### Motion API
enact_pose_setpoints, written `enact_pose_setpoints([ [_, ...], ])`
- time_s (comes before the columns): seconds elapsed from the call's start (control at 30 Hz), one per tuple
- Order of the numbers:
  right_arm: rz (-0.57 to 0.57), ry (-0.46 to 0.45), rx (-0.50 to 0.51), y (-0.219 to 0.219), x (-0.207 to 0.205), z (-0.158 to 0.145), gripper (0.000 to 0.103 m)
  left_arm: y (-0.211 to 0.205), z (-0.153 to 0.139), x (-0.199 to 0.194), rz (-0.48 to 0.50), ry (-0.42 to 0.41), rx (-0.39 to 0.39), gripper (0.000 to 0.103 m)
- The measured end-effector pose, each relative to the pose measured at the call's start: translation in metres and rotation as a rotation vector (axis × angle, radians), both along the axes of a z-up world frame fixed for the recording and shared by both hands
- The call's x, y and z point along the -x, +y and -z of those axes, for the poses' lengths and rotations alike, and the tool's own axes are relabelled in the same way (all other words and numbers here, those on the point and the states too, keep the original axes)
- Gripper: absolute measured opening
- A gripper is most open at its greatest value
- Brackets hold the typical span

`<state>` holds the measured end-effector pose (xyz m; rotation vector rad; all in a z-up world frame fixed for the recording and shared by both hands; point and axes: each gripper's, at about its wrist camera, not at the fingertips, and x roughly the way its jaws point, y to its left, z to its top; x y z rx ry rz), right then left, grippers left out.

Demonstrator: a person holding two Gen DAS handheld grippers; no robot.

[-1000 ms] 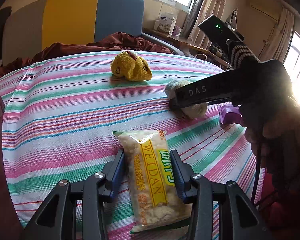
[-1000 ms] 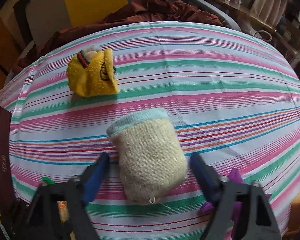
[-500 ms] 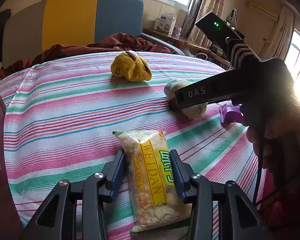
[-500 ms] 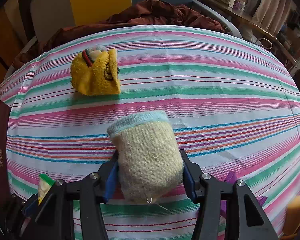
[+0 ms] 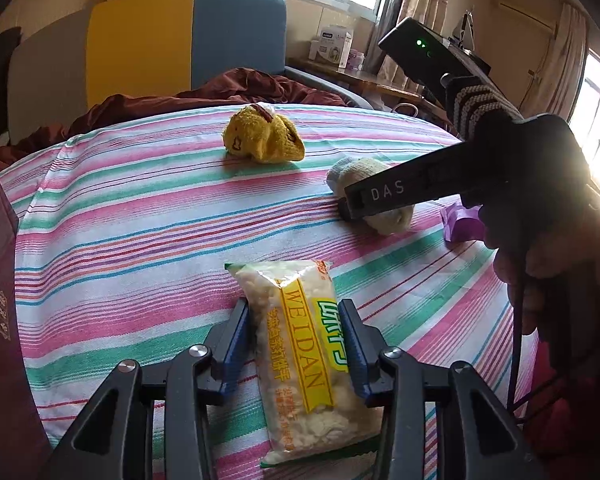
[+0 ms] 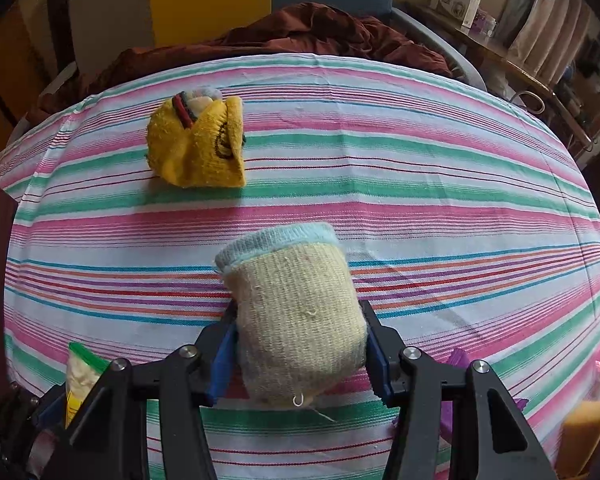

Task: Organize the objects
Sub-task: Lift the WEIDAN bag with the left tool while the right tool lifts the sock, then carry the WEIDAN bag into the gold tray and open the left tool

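My left gripper [image 5: 296,312] is shut on a clear snack packet [image 5: 304,360] with a yellow label, low over the striped tablecloth [image 5: 140,220]. In the right wrist view my right gripper [image 6: 300,320] is shut on a rolled cream sock with a pale blue cuff [image 6: 296,304], its blue pads pressing both sides. The left wrist view shows that gripper [image 5: 352,204] from the side, in a person's hand, with the sock [image 5: 360,170] partly behind it. A yellow sock bundle [image 6: 198,146] lies farther back on the cloth.
A dark red box [image 5: 0,320] stands at the table's left edge. A purple wrapper [image 5: 458,226] lies to the right of the cream sock, and an orange sponge [image 6: 584,428] sits at the near right. A dark red blanket [image 6: 320,32] and a chair lie beyond the table.
My right gripper's jaws have closed from wide apart onto the cream sock, and it has shifted slightly with the sock. The left gripper and its packet have stayed put.
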<state>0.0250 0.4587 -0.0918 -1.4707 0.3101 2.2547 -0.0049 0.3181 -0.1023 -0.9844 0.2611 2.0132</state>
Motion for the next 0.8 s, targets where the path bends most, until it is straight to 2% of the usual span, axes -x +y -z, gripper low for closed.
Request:
enact_pose_setpoints([
  [0.3, -0.016, -0.001, -0.023, -0.017, -0.004, -0.002, 0.055, -0.004, -0.003, -0.003, -0.028, 0.022, 0.031, 0.042],
  [0.37, -0.02, 0.0, -0.026, -0.02, -0.004, -0.006, 0.055, -0.011, -0.008, -0.005, -0.056, 0.02, 0.036, 0.038],
  [0.43, -0.024, 0.001, -0.026, -0.025, 0.002, 0.003, 0.055, -0.019, -0.017, -0.01, -0.065, 0.022, 0.019, 0.038],
  [0.53, -0.031, 0.0, -0.033, -0.024, 0.005, 0.006, 0.055, -0.032, -0.042, -0.02, -0.061, 0.088, -0.011, 0.038],
  [0.8, -0.041, -0.001, -0.049, -0.035, 0.001, 0.003, 0.055, -0.066, -0.085, -0.023, -0.114, 0.112, -0.069, 0.038],
])
